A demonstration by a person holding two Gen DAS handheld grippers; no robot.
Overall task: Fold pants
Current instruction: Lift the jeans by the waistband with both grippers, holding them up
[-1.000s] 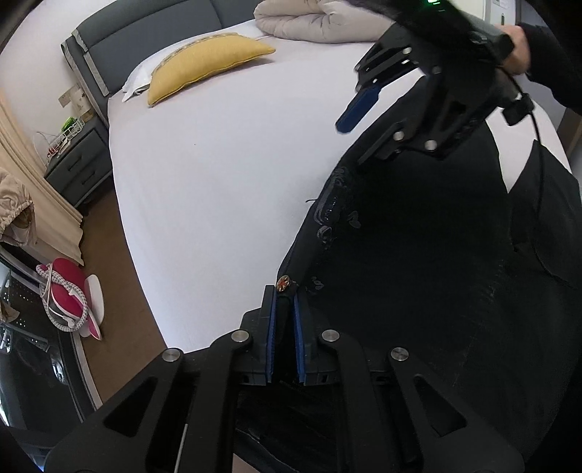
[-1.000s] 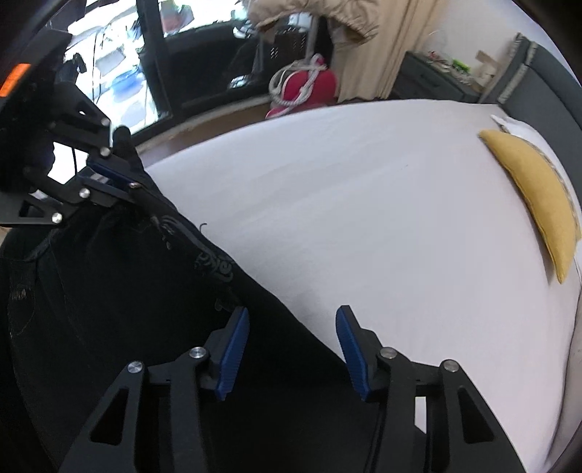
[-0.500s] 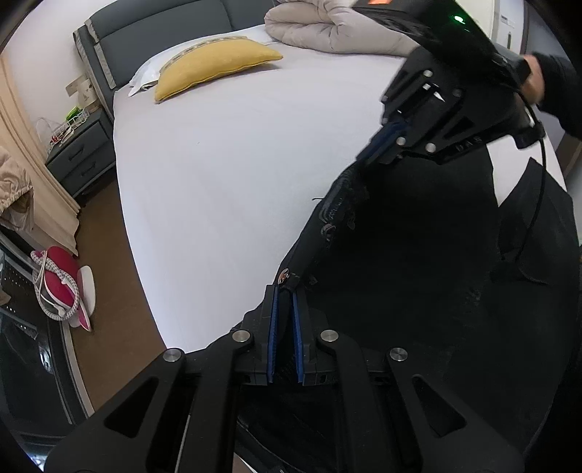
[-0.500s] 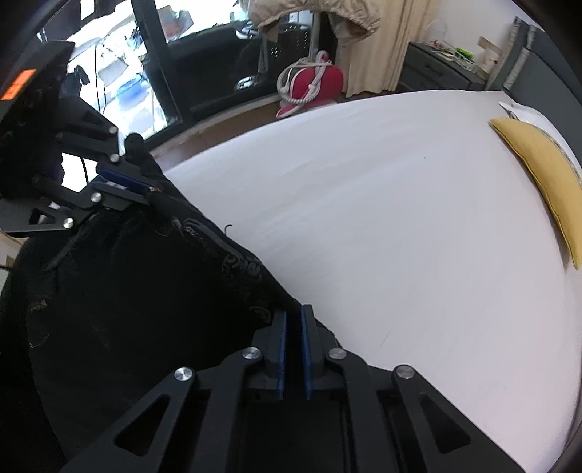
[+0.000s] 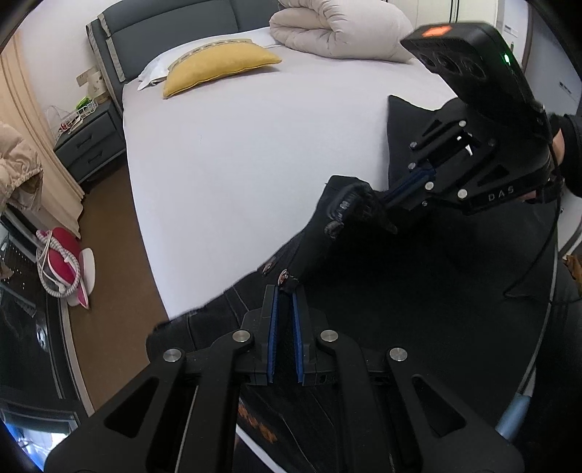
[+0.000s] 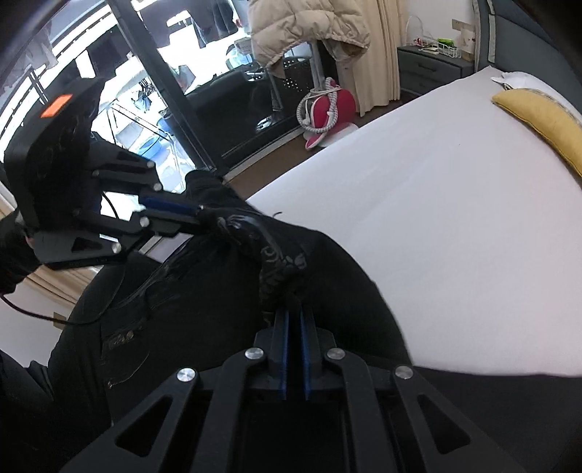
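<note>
**Both claws now clamped on the waistband, pants being lifted off the bed**

So the black denim pants (image 5: pixel 418 291) are being held up by the waistband over the near edge of the white-sheeted bed (image 5: pixel 254 145), with the rest of the cloth draped down toward the camera. The left gripper (image 5: pixel 285 291) is being kept pinched on the buttoned end of the waistband, blue pads narrow with fabric between them. The right gripper (image 6: pixel 294 313) is being pressed shut on the embroidered stretch of the waistband; a second ago its jaws were being held wide apart above the cloth. The waistband was lying flatter on the sheet back then, and now it is being bunched and raised between the two claws. The yellow cushion (image 5: pixel 218 62) and rolled cream duvet (image 5: pixel 342 29) are being left alone by the headboard.
</note>
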